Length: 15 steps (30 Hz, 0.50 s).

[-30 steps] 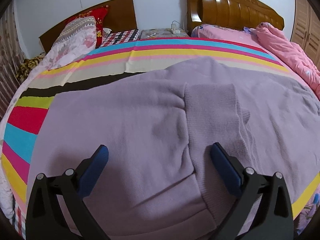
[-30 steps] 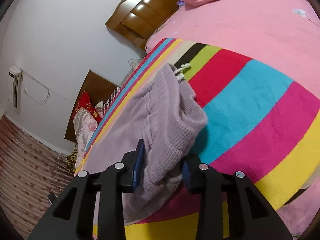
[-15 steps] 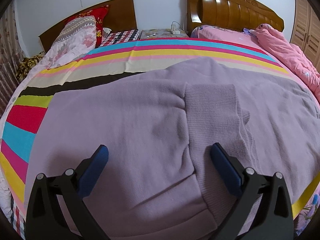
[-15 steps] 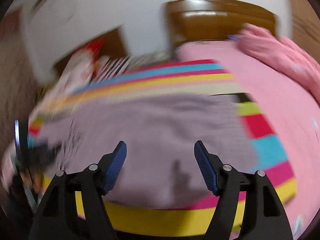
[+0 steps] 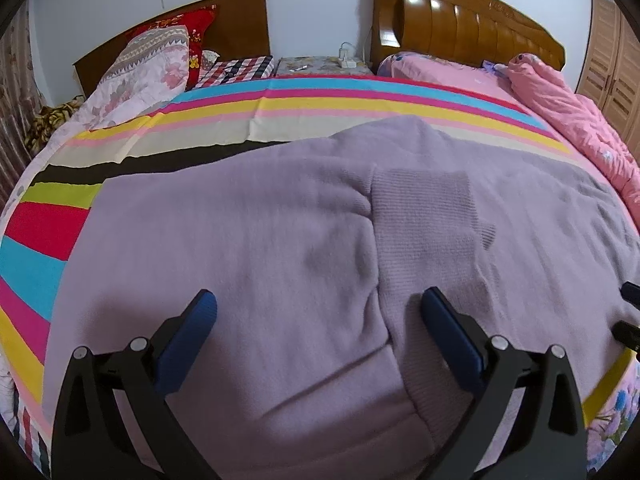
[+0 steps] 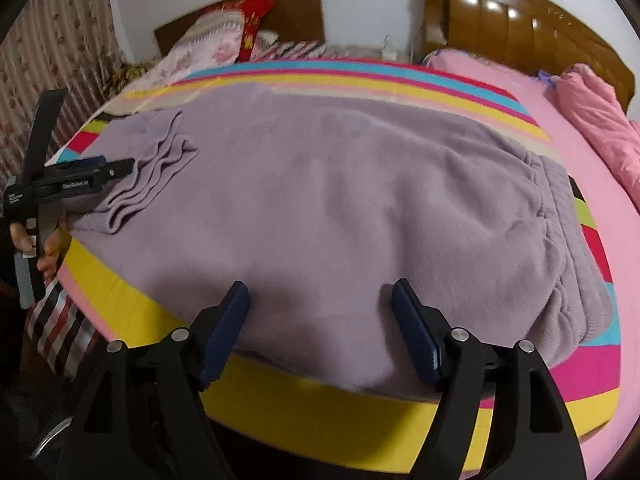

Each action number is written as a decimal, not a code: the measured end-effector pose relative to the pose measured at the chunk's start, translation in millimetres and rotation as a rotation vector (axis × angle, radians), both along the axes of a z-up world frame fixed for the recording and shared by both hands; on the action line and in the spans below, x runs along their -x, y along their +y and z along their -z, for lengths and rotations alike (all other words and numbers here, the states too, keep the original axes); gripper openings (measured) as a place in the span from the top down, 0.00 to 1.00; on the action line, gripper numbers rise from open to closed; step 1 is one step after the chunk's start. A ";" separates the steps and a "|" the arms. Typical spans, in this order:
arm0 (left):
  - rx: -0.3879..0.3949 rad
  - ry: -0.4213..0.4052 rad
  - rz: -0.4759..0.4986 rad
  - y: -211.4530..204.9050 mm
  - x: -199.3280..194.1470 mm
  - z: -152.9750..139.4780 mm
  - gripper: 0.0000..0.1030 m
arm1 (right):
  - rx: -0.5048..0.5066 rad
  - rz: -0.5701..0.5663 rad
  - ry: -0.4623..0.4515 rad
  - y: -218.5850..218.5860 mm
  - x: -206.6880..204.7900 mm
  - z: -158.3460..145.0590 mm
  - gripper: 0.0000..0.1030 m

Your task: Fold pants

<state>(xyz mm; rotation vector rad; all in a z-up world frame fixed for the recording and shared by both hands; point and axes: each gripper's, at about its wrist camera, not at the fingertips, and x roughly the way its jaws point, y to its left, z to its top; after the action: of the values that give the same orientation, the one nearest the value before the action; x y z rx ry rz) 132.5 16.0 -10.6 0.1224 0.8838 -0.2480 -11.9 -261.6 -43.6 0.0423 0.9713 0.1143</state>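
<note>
The lilac knit pants (image 6: 328, 184) lie folded lengthwise across the striped blanket, ribbed cuffs (image 6: 148, 168) at the left, gathered waistband (image 6: 560, 216) at the right. In the left wrist view the pants (image 5: 280, 264) fill the frame, a ribbed cuff (image 5: 424, 232) in the middle. My left gripper (image 5: 318, 306) is open and empty just above the cuff end; it also shows in the right wrist view (image 6: 116, 168). My right gripper (image 6: 320, 296) is open and empty over the near edge of the pants.
The striped blanket (image 6: 360, 400) covers the bed; its front edge lies just below my right gripper. A pink quilt (image 5: 560, 112) is bunched at the far right. Pillows (image 5: 148, 64) and a nightstand (image 5: 320, 66) stand by the wooden headboards (image 5: 460, 24).
My right gripper has let go of the waistband, opened, and swung back to face the bed. The waistband now lies flat on the blanket. My left gripper has barely moved.
</note>
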 end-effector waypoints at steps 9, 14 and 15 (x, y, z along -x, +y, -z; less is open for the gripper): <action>0.091 -0.075 -0.095 61.6 -1.4 -38.2 0.02 | 0.113 -0.375 -0.241 92.8 -100.9 -85.5 0.21; 0.017 -0.030 -0.011 30.0 -53.7 -44.2 0.02 | 0.188 -0.340 -0.134 125.6 -224.2 -52.8 0.22; 0.000 -0.029 0.004 25.4 -61.4 -43.8 0.02 | 0.162 -0.328 -0.118 125.7 -235.3 -48.3 0.23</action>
<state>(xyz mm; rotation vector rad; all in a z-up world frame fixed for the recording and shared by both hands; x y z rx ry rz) 194.0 41.3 33.2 0.1278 0.8553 -0.2489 223.3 -135.9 4.7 -0.2716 0.8603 0.3355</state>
